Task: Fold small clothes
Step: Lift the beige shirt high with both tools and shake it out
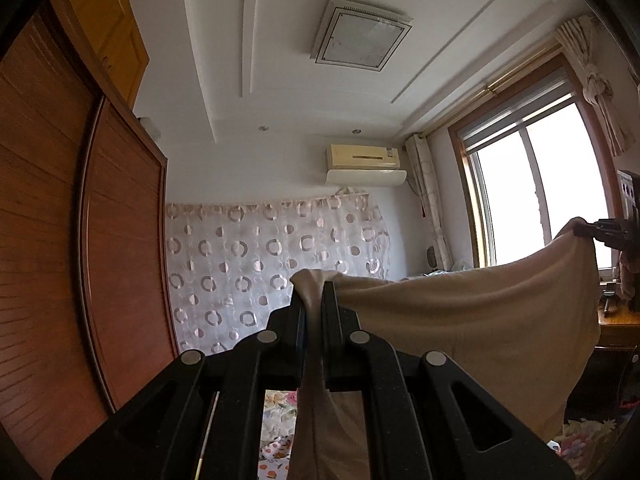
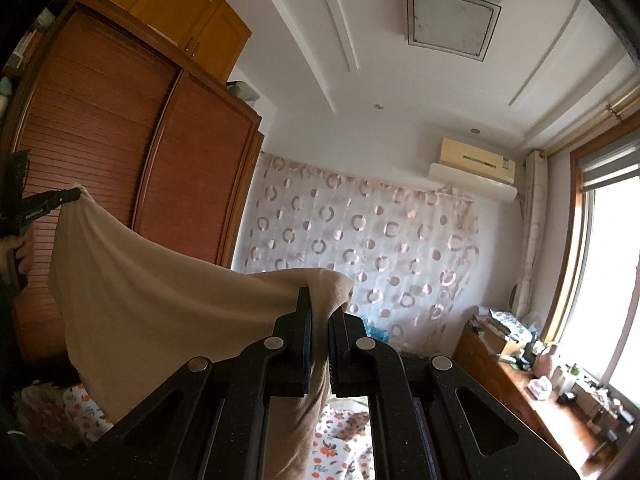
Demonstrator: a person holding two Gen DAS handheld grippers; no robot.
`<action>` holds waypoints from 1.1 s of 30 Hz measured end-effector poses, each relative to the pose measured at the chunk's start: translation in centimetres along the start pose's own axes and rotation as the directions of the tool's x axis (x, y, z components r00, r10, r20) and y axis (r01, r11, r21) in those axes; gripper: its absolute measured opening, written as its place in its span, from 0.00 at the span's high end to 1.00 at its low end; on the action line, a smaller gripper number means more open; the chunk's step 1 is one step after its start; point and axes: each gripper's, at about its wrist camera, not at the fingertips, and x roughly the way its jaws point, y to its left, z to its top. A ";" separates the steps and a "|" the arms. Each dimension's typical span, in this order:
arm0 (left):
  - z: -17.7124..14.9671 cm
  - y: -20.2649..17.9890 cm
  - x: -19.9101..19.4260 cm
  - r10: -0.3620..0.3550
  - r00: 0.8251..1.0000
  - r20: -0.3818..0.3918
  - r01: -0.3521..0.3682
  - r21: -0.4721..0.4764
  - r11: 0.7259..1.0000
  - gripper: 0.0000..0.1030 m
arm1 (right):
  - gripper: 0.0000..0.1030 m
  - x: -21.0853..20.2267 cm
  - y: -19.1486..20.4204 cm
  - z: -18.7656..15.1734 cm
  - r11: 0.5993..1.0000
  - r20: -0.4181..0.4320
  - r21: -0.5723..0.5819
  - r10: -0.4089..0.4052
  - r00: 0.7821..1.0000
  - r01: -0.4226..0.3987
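A beige garment hangs stretched in the air between my two grippers. My left gripper is shut on one corner of it, the cloth bunching up between the black fingers and trailing down under them. In the left wrist view my right gripper pinches the far corner at the right edge. The right wrist view shows the same beige garment sagging to the left, my right gripper shut on its near corner. My left gripper holds the other corner at the far left, with a hand below it.
A tall brown wardrobe stands at the left. A sheer curtain with ring patterns covers the back wall. A wooden desk with clutter runs under the window at the right. A floral bedsheet lies below.
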 end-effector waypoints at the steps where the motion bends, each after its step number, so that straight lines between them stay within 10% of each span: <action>1: 0.0 -0.3 -0.1 0.001 1.000 0.001 -0.001 0.003 1.000 0.93 | 0.94 -0.1 0.0 0.1 1.000 0.002 -0.003 -0.005 1.000 0.005; 13: -6.7 -0.5 9.1 0.046 0.985 -0.167 -0.039 0.044 0.998 0.93 | 0.94 8.1 -0.1 -3.9 0.999 -0.107 0.042 -0.015 0.994 0.020; 24: -22.5 -1.4 25.1 0.054 0.888 -0.456 -0.048 0.025 0.999 0.93 | 0.94 26.7 -1.4 -18.5 0.983 -0.399 0.167 -0.002 0.917 0.075; 33: -29.7 -2.0 33.4 0.045 0.812 -0.582 -0.048 0.011 0.999 0.93 | 0.94 38.2 -2.4 -23.0 0.985 -0.525 0.162 0.034 0.850 0.061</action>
